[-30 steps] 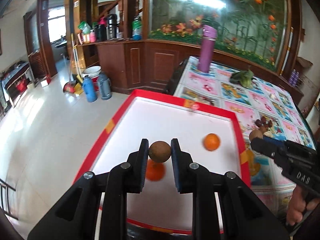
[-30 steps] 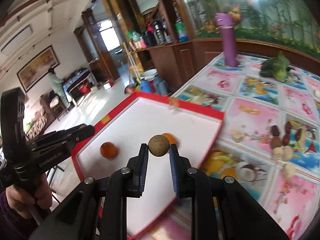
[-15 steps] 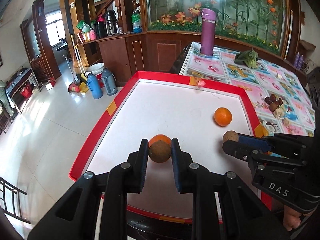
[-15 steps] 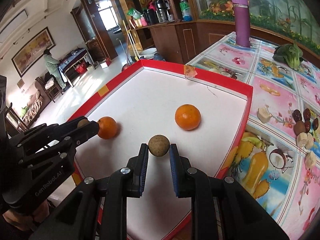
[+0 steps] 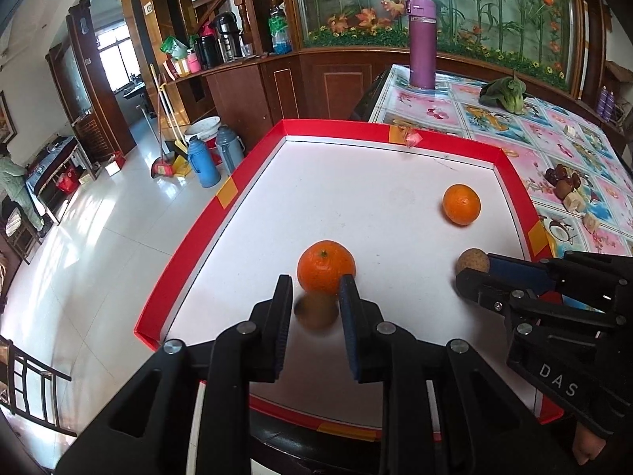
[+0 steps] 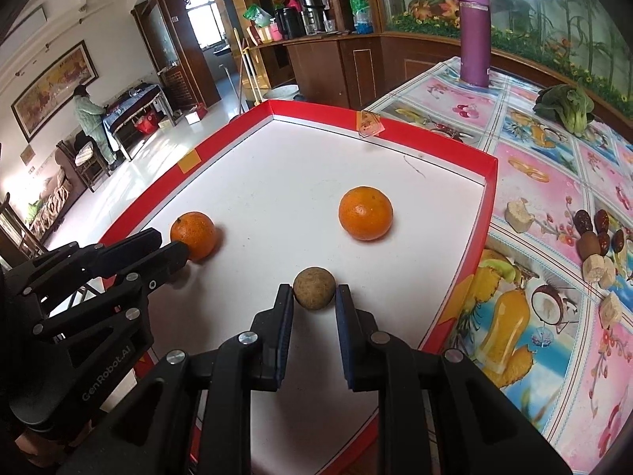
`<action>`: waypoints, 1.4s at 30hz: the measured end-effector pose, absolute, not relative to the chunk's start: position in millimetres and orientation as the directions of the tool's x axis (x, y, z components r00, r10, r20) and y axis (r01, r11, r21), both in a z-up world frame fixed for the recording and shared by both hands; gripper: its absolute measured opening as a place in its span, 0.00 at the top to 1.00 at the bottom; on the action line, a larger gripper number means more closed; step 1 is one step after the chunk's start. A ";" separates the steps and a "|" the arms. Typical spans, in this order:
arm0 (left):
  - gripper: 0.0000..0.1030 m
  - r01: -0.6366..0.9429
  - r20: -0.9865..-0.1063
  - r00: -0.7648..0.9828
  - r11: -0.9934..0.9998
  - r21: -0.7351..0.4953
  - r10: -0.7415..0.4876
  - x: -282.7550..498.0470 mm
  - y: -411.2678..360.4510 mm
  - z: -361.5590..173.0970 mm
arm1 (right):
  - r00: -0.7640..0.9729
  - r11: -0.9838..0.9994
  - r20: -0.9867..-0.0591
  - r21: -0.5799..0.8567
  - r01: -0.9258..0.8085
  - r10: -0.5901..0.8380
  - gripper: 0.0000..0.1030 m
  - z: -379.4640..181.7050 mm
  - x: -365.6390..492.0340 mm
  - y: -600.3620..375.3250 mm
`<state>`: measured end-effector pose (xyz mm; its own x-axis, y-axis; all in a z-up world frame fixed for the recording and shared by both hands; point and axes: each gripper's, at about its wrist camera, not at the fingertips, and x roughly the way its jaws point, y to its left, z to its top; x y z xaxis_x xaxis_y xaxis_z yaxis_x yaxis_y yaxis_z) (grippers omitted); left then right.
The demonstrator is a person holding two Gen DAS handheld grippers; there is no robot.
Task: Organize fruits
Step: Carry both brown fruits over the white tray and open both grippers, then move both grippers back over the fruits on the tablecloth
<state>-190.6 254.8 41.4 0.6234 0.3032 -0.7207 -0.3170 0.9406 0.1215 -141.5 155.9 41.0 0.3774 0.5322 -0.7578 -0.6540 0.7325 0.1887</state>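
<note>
Room: tiled floor at left with a blue flask [image 5: 202, 166] and a grey flask [image 5: 230, 149], a wooden cabinet behind, a flowered table [image 5: 554, 146] at right.
Tray [image 5: 225, 198]: red-rimmed with a white floor, set on the table's left end.
Left gripper [image 5: 314, 293]: jaws parted, wider than the blurred brown fruit [image 5: 315, 314] that sits between them; whether the pads touch it cannot be told.
Near orange [image 5: 325, 271]: on the tray floor just beyond the left fingertips.
Far orange [image 5: 461, 204]: well apart, toward the tray's right rim.
Right gripper [image 6: 314, 299]: jaws closed on a second brown fruit [image 6: 314, 288], low over the tray floor.
Table: purple bottle [image 6: 474, 31] upright at the far end, a green vegetable [image 6: 565, 109] to its right, small brown and pale pieces [image 6: 597, 245] at the right edge.
</note>
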 end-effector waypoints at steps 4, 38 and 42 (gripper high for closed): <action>0.63 -0.326 -0.723 0.613 0.936 0.135 0.318 -190.9 255.0 41.2 | 0.394 0.732 -0.743 0.186 -0.656 0.542 0.80 46.2 -143.8 149.4; 0.27 -0.298 -0.610 0.695 0.925 0.236 0.380 -196.0 189.9 96.3 | 0.530 0.795 -0.621 0.282 -0.536 0.578 0.77 85.4 -125.8 51.5; 0.27 -0.278 -0.610 0.698 0.927 0.254 0.376 -191.5 177.9 96.8 | 0.539 0.802 -0.612 0.305 -0.514 0.579 0.77 85.0 -121.0 34.6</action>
